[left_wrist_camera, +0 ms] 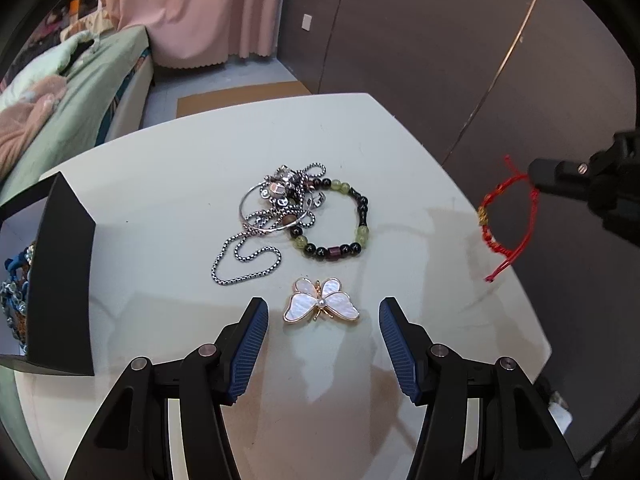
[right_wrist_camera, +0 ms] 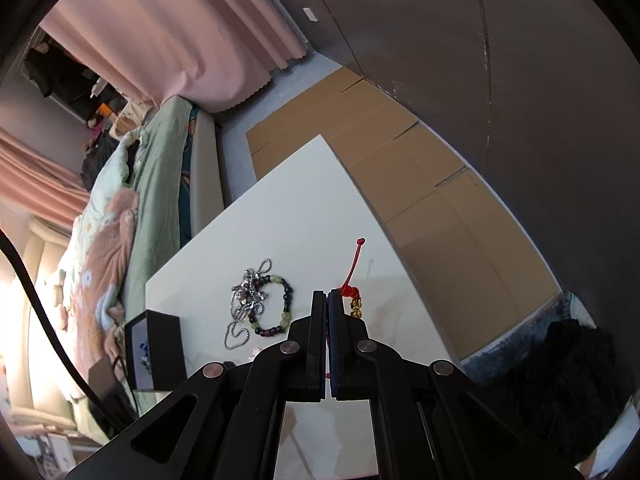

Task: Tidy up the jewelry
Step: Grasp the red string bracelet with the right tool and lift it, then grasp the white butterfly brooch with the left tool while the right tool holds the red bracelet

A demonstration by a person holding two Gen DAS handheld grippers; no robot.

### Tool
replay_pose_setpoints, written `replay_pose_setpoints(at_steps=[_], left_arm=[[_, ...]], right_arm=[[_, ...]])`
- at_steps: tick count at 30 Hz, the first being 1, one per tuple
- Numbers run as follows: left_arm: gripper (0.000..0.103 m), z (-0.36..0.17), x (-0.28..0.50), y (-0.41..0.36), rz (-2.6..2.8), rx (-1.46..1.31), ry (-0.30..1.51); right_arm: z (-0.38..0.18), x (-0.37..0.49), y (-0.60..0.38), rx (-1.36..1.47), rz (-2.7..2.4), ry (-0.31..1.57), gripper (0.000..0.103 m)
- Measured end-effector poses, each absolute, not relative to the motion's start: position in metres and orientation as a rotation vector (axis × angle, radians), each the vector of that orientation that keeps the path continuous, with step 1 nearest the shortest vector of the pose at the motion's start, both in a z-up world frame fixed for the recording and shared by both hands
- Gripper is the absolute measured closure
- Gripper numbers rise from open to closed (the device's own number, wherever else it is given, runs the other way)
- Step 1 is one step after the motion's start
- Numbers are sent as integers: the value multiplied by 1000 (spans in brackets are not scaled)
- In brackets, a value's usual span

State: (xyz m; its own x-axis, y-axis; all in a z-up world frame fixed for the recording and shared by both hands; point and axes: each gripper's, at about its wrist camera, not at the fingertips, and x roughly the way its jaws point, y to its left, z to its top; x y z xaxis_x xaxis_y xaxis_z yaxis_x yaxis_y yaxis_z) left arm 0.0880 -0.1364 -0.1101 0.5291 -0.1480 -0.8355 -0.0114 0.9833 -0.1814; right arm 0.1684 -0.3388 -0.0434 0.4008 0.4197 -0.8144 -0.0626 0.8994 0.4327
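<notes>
A white butterfly brooch (left_wrist_camera: 321,301) lies on the white table (left_wrist_camera: 160,200) between the fingers of my open left gripper (left_wrist_camera: 322,312). Behind it lies a pile of silver chains and rings (left_wrist_camera: 272,216) (right_wrist_camera: 244,304) and a bracelet of black and green beads (left_wrist_camera: 344,220) (right_wrist_camera: 276,304). My right gripper (right_wrist_camera: 326,298) (left_wrist_camera: 538,174) is shut on a red cord bracelet (left_wrist_camera: 506,224) (right_wrist_camera: 352,276) with gold beads, held above the table's right side. A black jewelry box (left_wrist_camera: 60,280) (right_wrist_camera: 156,348) at the left holds blue and silver pieces.
A bed with green and pink covers (left_wrist_camera: 60,92) stands left of the table. Pink curtains (left_wrist_camera: 192,8) hang behind. Flat cardboard (right_wrist_camera: 400,168) lies on the floor beyond the table. A dark wall (left_wrist_camera: 440,40) runs on the right.
</notes>
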Motion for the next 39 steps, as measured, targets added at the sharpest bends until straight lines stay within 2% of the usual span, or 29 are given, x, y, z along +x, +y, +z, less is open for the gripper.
replay_pose_setpoints(at_steps=[6,9,15,25,39], left_arm=[[44,-117,88,-149,-53,-85,985],[60,-117,89,-150,-38,-48,969],[60,-105,93,-134,-79,-128,992],[60,-64,87,-81,-14,-247,895],[60,-34,70,-19,65,-347,806]], right_arm=[[-45,170,-346,378,303,1127,101],[-45,170,-345,374,306,1128,101],[-46,168,-339,357,315,1131,101],[-45,166,-319,315,333,1135,101],[-43,160,-270,283,401,1121,101]])
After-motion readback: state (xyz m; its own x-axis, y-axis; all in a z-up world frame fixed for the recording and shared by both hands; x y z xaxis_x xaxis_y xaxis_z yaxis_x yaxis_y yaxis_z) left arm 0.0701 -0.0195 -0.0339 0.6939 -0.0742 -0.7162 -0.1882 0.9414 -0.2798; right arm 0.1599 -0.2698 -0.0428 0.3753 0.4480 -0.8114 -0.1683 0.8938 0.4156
